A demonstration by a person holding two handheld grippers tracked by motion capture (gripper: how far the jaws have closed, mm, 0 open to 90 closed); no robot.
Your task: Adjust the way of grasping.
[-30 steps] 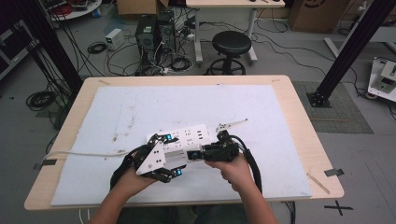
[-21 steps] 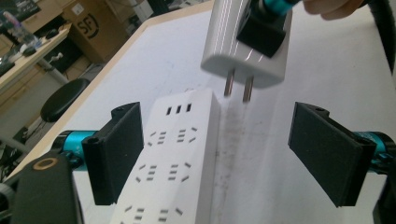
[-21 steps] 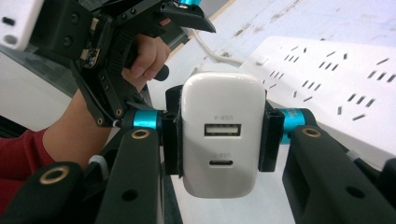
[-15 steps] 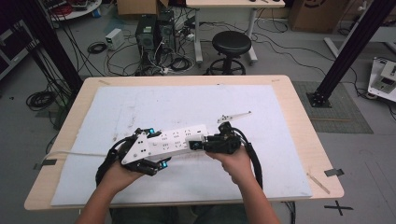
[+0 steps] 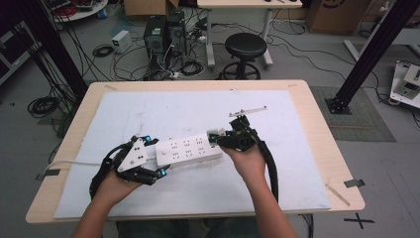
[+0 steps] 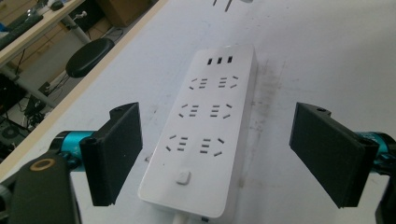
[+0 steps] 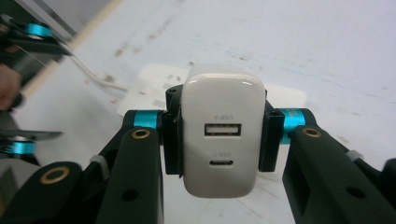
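White matting covers the tabletop point(image 5: 297, 163), where a power strip point(image 5: 188, 150) lies between both hands. Left tongs point(image 6: 217, 154) stand spread around its switch end, touching nothing. Right tongs point(image 7: 218, 140) pinch a USB charger point(image 7: 220, 135) by its flat sides, apparently just above the strip's far end. Rigid, light, glossy plastic; side grips suit it.

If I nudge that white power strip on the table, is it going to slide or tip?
The power strip lies flat, long and low, so tipping seems unlikely. Its smooth plastic would probably slide on the white mat. The cord trailing from one end may drag and swing it round.
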